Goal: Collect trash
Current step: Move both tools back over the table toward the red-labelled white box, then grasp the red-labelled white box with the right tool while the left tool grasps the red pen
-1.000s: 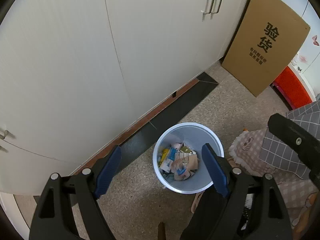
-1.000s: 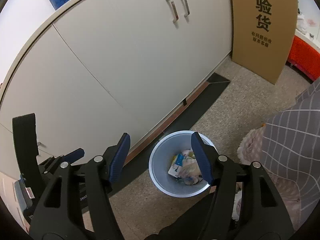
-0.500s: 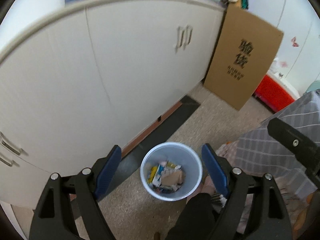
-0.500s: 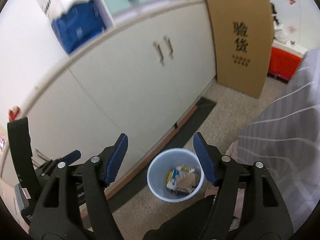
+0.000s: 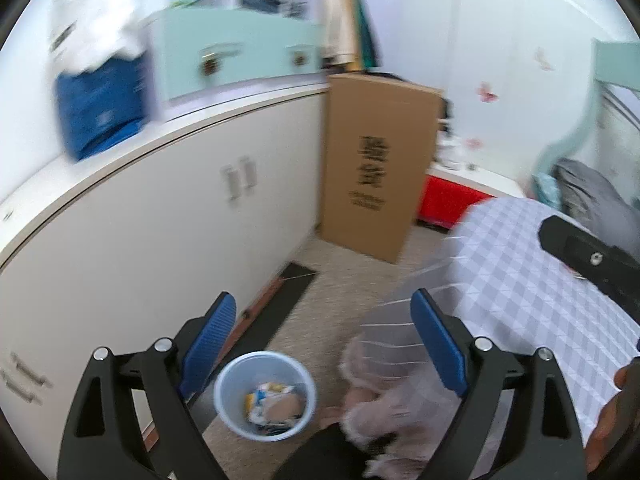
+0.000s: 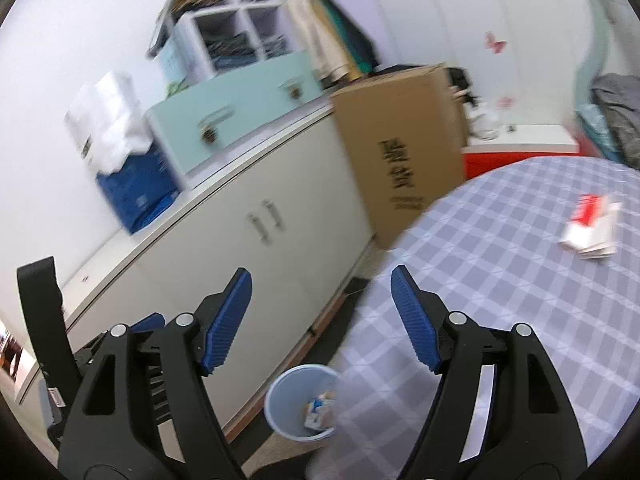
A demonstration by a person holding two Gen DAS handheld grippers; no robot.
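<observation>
A pale blue bin (image 5: 265, 396) stands on the floor by the cabinets, with crumpled wrappers (image 5: 274, 402) inside. Well above it my left gripper (image 5: 322, 330) hangs with its jaws opening and nothing between them. In the right wrist view the bin (image 6: 300, 402) is half hidden by the table's checked cloth (image 6: 500, 292). My right gripper (image 6: 322, 308) is high over the table edge, jaws opening, empty. A red and white packet (image 6: 591, 227) lies on the cloth at the right. The left gripper's body (image 6: 44, 336) shows at the far left.
White cabinets (image 5: 160, 216) run along the left, with a blue bag (image 5: 100, 108) and a mint box (image 5: 236, 56) on top. A tall cardboard box (image 5: 376, 168) leans at the cabinet's end beside a red crate (image 5: 448, 200). The cloth's frilled skirt (image 5: 396, 364) hangs by the bin.
Both grippers have risen and tilted up away from the bin, which now looks smaller and lower. The table top and cabinet top have come into view. Both jaws stand a little wider.
</observation>
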